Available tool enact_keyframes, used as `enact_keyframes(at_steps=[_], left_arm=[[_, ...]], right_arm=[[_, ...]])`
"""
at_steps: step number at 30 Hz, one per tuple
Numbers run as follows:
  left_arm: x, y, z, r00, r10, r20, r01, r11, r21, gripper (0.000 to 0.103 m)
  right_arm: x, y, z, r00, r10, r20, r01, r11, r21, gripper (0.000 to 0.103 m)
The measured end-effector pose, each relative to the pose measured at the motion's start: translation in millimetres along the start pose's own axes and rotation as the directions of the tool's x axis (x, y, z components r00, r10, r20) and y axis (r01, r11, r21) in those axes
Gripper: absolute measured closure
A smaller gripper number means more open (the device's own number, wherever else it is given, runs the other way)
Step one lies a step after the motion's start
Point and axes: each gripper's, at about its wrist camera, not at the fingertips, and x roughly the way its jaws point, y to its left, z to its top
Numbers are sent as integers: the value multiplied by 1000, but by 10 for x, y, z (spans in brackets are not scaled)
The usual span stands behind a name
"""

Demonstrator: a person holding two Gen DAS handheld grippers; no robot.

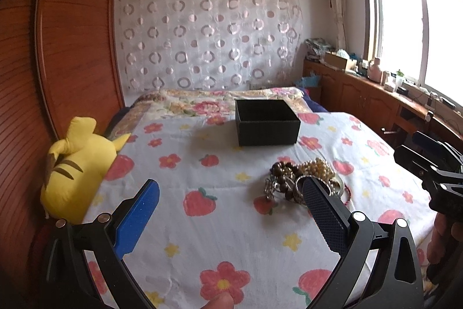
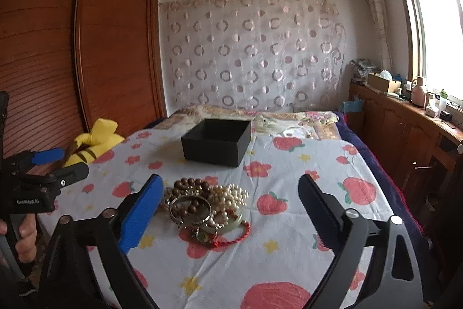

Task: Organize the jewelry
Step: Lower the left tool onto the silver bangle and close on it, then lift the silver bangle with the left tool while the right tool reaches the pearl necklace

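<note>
A heap of jewelry [image 2: 207,209] lies on the flowered bedsheet: dark wooden bead bracelets, pearl strands, a metal bangle, a jade bangle and a red cord. In the left wrist view the jewelry heap [image 1: 298,178] sits just past the right fingertip. An open black box [image 1: 266,122] stands empty farther back on the bed; the right wrist view shows the black box [image 2: 217,141] beyond the heap. My left gripper [image 1: 231,187] is open, with nothing between its fingers. My right gripper [image 2: 231,183] is open above the sheet, the heap lying near its left finger, untouched.
A yellow plush toy [image 1: 75,164] lies at the bed's left edge beside a wooden wardrobe [image 1: 58,48]. A wooden cabinet [image 2: 405,123] with clutter runs under the window on the right. A folded floral quilt [image 2: 289,118] lies behind the box.
</note>
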Motion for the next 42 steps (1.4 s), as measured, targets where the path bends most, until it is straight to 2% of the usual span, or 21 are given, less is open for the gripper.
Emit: enact_keyframes(at_steps=[10,18,21,28,35,39,42], left_arm=[[285,61,-118,996,-60,-70,60,998,5,7],[600,71,-201,974,-168,-153,166,986,-26,8],[717,23,-207,955,-226,-195,222,974,-43,18],[1026,-208,-151,906,-321,-276,319,946,-51,56],[1280,-413,-11,877,-355,-325,363,931,-38,90],[1398,-479,10,861,-367,-352,382,924,-28,91],[1463,-553,5,861,-345,-373,372,928,1,91]], right_arm=[[312,-77,-178,992,51,-116,-53,998,-15,25],[550,-94,-324,975,76,-209,-85,996,-34,35],[590,-112,-368,972,69,-225,-80,996,-40,35],[610,-241,-434,969,36,-245,-47,998,-40,35],[609,-273,-441,969,38,-246,-47,998,-34,35],[606,-273,-441,969,39,-245,-48,998,-32,35],[601,-274,-443,969,39,-242,-48,998,-29,35]])
